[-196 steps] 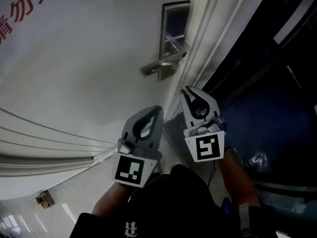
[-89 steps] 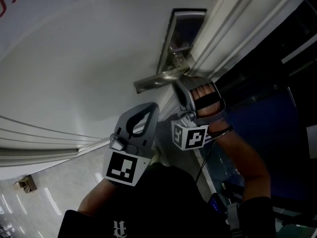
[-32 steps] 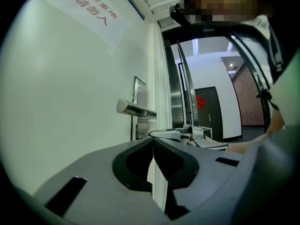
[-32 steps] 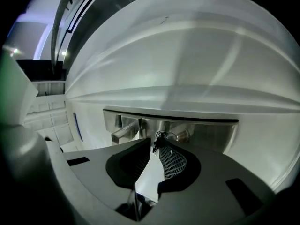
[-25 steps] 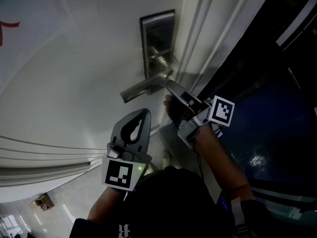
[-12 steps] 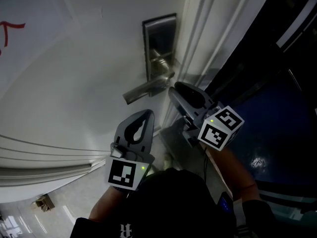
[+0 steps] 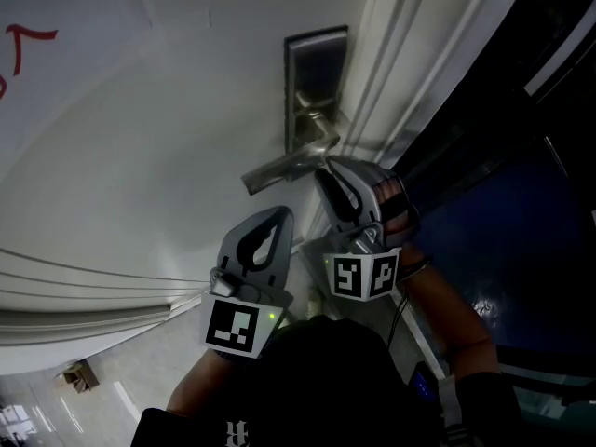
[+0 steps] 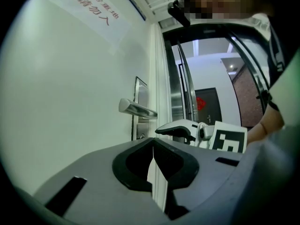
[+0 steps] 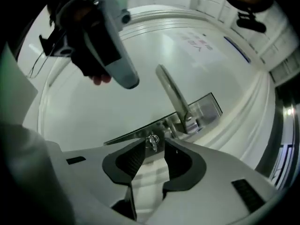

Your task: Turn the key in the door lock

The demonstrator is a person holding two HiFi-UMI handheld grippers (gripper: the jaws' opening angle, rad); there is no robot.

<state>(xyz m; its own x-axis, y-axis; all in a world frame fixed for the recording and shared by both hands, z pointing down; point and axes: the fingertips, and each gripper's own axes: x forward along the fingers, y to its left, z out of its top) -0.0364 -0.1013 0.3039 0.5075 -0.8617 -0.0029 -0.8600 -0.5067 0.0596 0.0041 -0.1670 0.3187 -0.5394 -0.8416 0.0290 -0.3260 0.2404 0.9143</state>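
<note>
Key (image 9: pixel 152 142), small and silver, sticks out of the lock in the lower part of a metal lock plate (image 9: pixel 206 108) on a pale door (image 7: pixel 140 156). It sits right between the jaw tips of the right gripper (image 9: pixel 153 147). Those jaws stand narrowly apart, with the key close to one tip and a sliver of gap at the other; contact cannot be made out. In the head view, nearest the camera, the left gripper (image 7: pixel 277 214) hangs at 7 o'clock from the right one, well short of the door. Its jaws are closed tip to tip with nothing between them. A black-and-white marker cube (image 7: pixel 361 275) rides on the back of the right gripper, and a hand (image 7: pixel 391 198) wraps around its body. Just beyond the right gripper's tips, at 11 o'clock, a silver lever handle (image 7: pixel 284 168) juts from the plate. Farther still, at 12 o'clock, the plate rises beside the white door frame (image 7: pixel 400 63). Red strokes of a sign (image 7: pixel 28 40) show at the far upper left of the door.
</note>
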